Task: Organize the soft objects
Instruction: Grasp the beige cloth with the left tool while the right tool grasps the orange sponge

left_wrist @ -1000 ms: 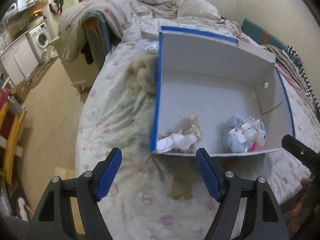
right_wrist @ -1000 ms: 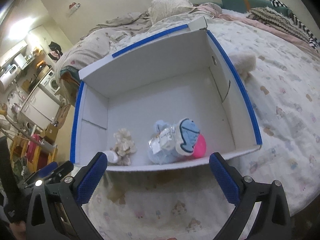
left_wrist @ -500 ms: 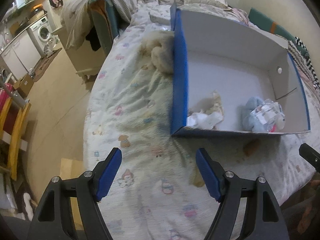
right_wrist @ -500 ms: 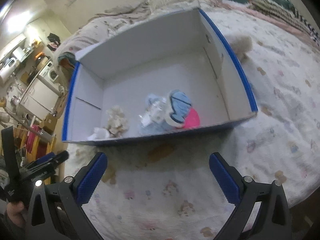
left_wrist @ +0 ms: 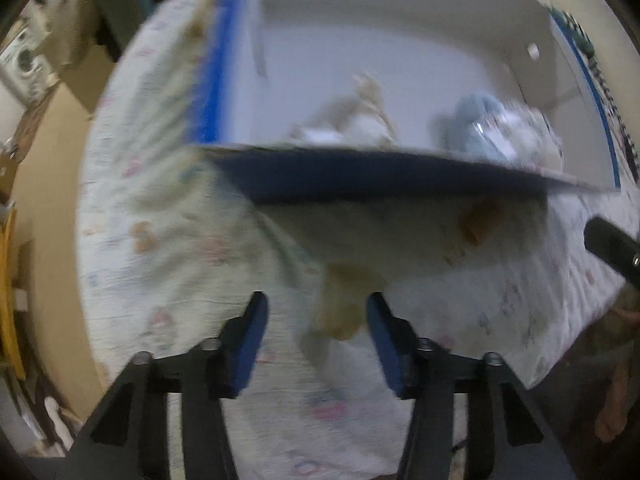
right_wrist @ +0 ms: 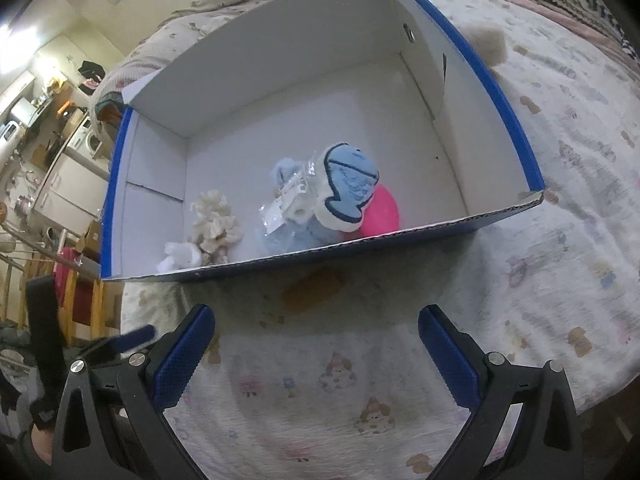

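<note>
A white cardboard box with blue edges point(right_wrist: 500, 112) sits on the bed. Inside lie a blue whale plush in plastic wrap point(right_wrist: 340, 192) on a pink toy point(right_wrist: 382, 212), and a cream and white soft toy point(right_wrist: 214, 224). The box point(left_wrist: 216, 80), the blue plush point(left_wrist: 492, 128) and the cream toy point(left_wrist: 360, 120) show blurred in the left wrist view. My left gripper point(left_wrist: 314, 344) is open and empty, low over the bedsheet in front of the box. My right gripper point(right_wrist: 316, 356) is open and empty, in front of the box's near wall.
A patterned white bedsheet point(right_wrist: 560, 240) covers the bed. A beige fluffy toy point(right_wrist: 490, 42) lies on the sheet beyond the box's right wall. Pillows and blankets lie at the back. The bed's edge and the floor point(left_wrist: 52, 184) are at the left.
The left wrist view has swung down and closer to the box's near wall and is motion-blurred. The left gripper's jaws have narrowed. The right gripper has moved slightly closer to the box.
</note>
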A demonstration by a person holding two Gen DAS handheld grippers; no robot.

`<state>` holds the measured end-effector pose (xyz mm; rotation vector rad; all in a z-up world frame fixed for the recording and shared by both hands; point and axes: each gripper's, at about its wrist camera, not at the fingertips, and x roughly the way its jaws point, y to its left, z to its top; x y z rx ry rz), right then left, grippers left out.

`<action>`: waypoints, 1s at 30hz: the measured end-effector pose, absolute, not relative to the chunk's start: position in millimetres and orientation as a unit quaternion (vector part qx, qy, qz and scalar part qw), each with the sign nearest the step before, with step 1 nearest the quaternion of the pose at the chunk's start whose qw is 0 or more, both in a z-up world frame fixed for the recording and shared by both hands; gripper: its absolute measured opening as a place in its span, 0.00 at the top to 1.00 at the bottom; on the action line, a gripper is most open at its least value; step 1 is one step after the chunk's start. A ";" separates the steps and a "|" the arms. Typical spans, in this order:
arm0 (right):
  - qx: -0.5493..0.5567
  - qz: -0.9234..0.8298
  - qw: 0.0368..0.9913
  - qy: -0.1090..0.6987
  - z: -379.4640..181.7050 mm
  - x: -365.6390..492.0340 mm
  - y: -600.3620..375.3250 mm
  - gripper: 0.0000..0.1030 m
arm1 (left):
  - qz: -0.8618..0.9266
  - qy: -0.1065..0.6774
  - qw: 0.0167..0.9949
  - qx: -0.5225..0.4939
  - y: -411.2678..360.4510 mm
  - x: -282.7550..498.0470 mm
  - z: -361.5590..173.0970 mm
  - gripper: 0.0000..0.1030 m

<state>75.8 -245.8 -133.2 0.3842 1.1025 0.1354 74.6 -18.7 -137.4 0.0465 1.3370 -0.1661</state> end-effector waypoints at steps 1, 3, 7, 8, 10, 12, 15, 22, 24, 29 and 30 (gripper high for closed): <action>0.181 0.062 0.831 0.522 -134.2 76.7 -246.1 0.00 | -0.080 0.621 0.779 0.029 -23.7 75.9 -141.0 0.61; 0.183 0.058 0.827 0.528 -137.3 78.0 -247.4 0.00 | -0.080 0.625 0.775 0.046 -33.0 78.2 -148.1 0.61; 0.191 0.048 0.820 0.538 -143.8 81.9 -252.8 0.00 | -0.078 0.631 0.769 0.062 -45.4 80.9 -155.4 0.65; 0.191 0.047 0.819 0.540 -145.6 81.8 -254.9 0.00 | -0.080 0.634 0.767 0.063 -47.4 81.3 -156.3 0.73; 0.190 0.042 0.816 0.545 -149.1 83.1 -256.3 0.00 | -0.082 0.637 0.764 0.063 -50.2 82.3 -156.6 0.79; 0.190 0.040 0.811 0.552 -154.0 85.3 -256.6 0.00 | -0.082 0.636 0.764 0.068 -51.5 81.7 -155.2 0.88; 0.176 0.034 0.804 0.566 -162.3 92.5 -251.9 0.00 | -0.084 0.631 0.769 0.055 -45.3 80.3 -142.7 0.91; 0.136 0.062 0.795 0.588 -181.9 112.3 -224.5 0.30 | -0.065 0.590 0.804 -0.028 -2.6 77.2 -94.6 0.91; 0.157 0.081 0.784 0.595 -188.3 115.9 -217.6 0.46 | -0.061 0.579 0.812 -0.046 9.5 75.8 -83.7 0.91; 0.164 0.068 0.779 0.601 -199.4 128.9 -202.4 0.47 | -0.054 0.567 0.821 -0.050 18.5 69.9 -71.8 0.91; 0.168 0.062 0.779 0.601 -202.2 131.6 -200.9 0.47 | -0.052 0.566 0.821 -0.052 23.6 71.3 -72.9 0.91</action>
